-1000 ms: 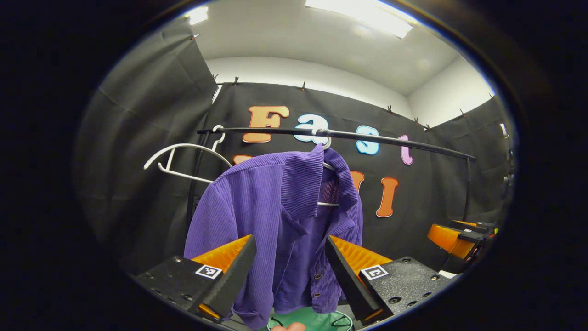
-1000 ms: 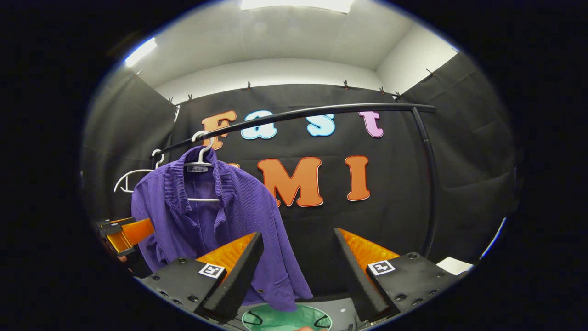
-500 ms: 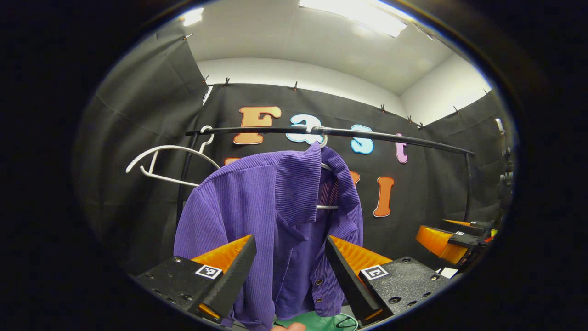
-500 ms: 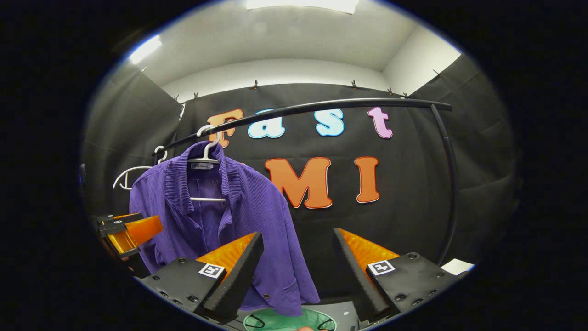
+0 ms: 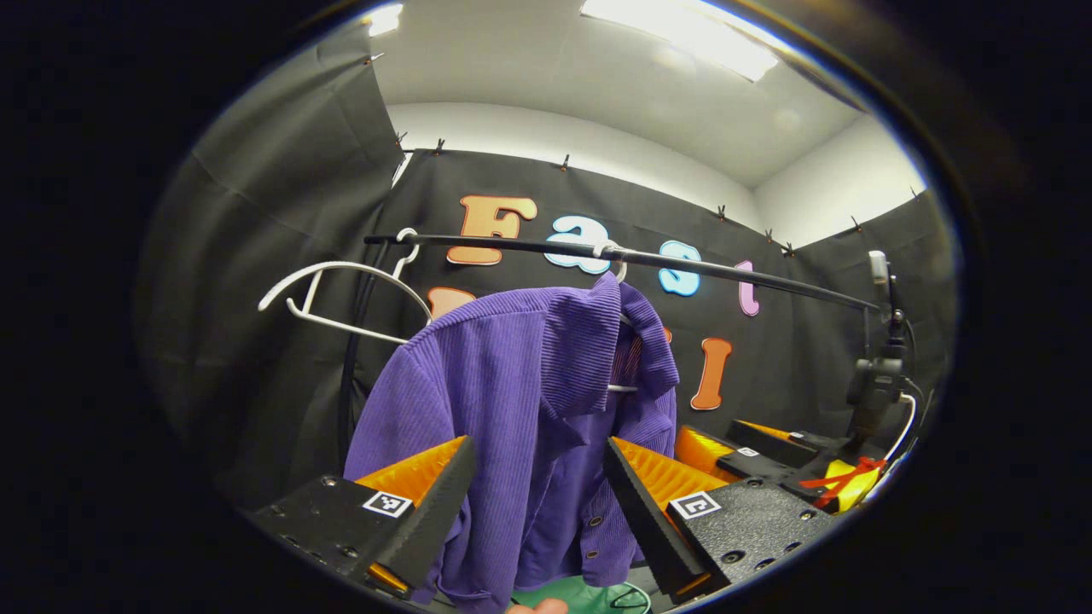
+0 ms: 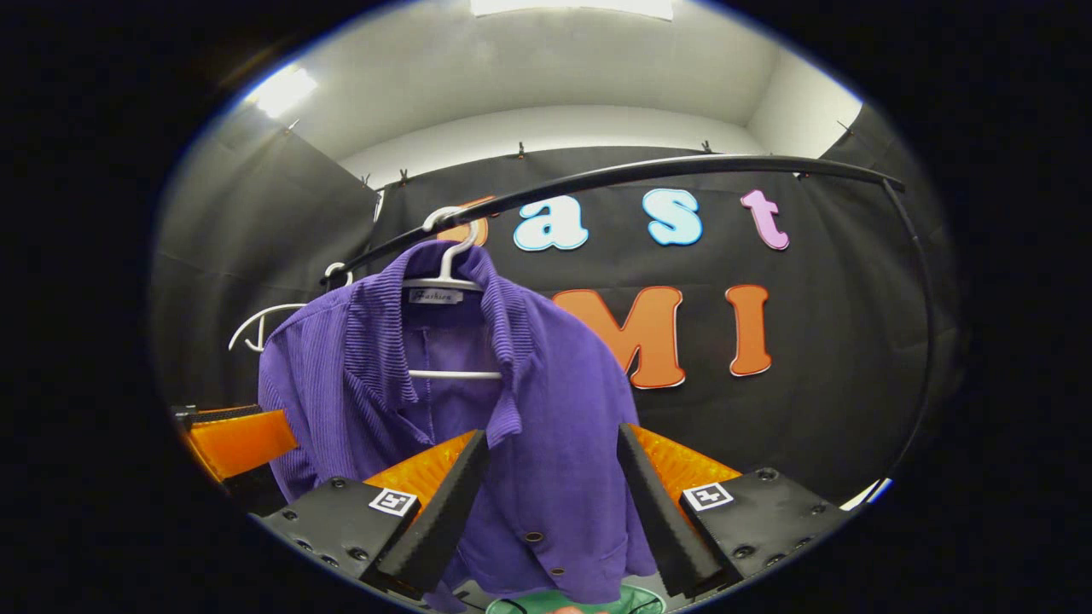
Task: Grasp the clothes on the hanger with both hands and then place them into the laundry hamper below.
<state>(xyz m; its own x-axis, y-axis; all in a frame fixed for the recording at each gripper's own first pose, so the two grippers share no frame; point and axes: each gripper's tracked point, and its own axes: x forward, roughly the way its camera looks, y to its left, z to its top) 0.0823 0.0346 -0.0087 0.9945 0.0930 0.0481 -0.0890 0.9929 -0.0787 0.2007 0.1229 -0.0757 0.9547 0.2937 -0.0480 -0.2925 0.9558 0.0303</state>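
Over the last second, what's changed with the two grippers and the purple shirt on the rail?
The right gripper has swung toward the purple ribbed shirt, which now sits between its open jaws instead of off to one side, and looks closer. In the left gripper view the right gripper has also come nearer. Nothing was grasped. The left gripper stays open facing the shirt, which still hangs on its white hanger on the black rail.

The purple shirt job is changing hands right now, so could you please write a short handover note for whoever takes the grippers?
Left gripper: open, holding nothing, aimed at the shirt front.
Right gripper: open, holding nothing, facing the shirt.
Purple shirt: on a white hanger on the black rail, unbuttoned.
Green hamper: below the shirt, its rim visible at the bottom.
A second white hanger hangs bare on the rail.
Done: the approach. Left: grasp the shirt with both grippers, pull it off, drop it in the hamper.
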